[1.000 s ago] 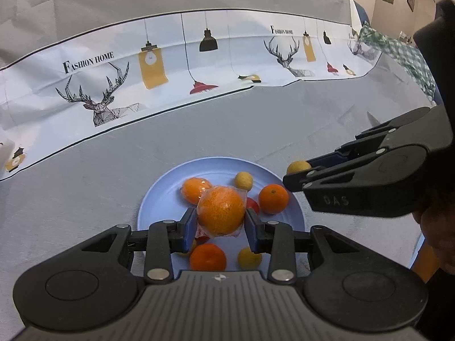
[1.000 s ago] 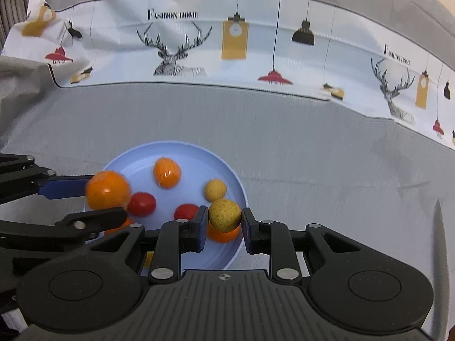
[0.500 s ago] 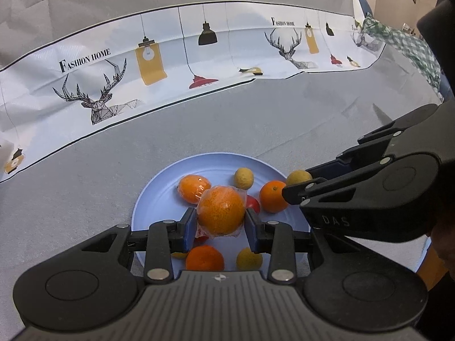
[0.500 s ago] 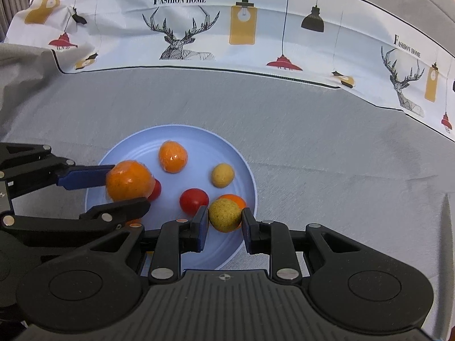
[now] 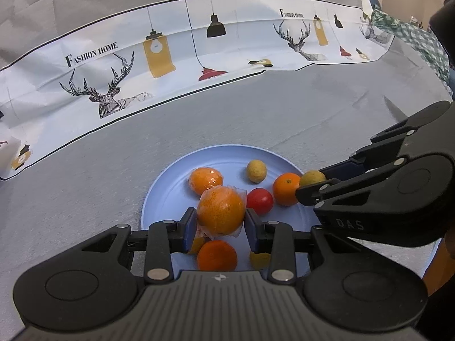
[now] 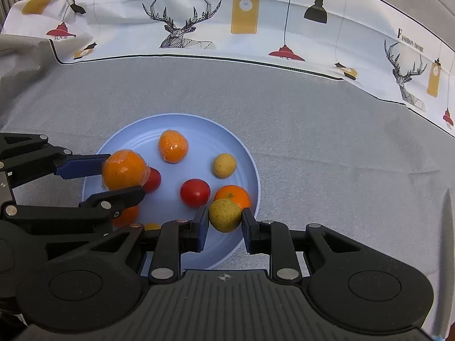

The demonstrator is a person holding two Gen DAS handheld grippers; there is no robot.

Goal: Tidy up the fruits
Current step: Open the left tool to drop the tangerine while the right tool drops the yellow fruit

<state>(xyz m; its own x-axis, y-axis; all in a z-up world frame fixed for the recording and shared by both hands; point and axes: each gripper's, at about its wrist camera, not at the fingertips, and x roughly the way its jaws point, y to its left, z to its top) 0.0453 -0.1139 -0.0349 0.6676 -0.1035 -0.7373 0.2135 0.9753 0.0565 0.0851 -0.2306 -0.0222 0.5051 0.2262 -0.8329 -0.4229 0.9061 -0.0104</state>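
Note:
A light blue plate (image 5: 170, 187) (image 6: 244, 153) on the grey cloth holds several fruits: a wrapped orange (image 5: 205, 180) (image 6: 173, 146), a small yellow fruit (image 5: 256, 171) (image 6: 224, 165), a red tomato (image 5: 260, 201) (image 6: 195, 192) and an orange (image 5: 285, 189) (image 6: 236, 194). My left gripper (image 5: 220, 226) (image 6: 122, 177) is shut on a plastic-wrapped orange (image 5: 221, 210) (image 6: 124, 170) above the plate's near left part. My right gripper (image 6: 224, 221) (image 5: 315, 183) is shut on a yellow-green lemon (image 6: 225, 215) (image 5: 312, 177) above the plate's right edge.
Another orange (image 5: 217, 255) and a yellow fruit (image 5: 258, 260) lie on the plate under my left gripper. A white printed cloth with deer and lamps (image 5: 108, 91) (image 6: 184, 28) runs along the back. A green checked cloth (image 5: 421, 39) lies far right.
Both grippers have come lower and closer over the plate, each still holding its fruit. The right gripper with the lemon has moved in over the plate's right rim.

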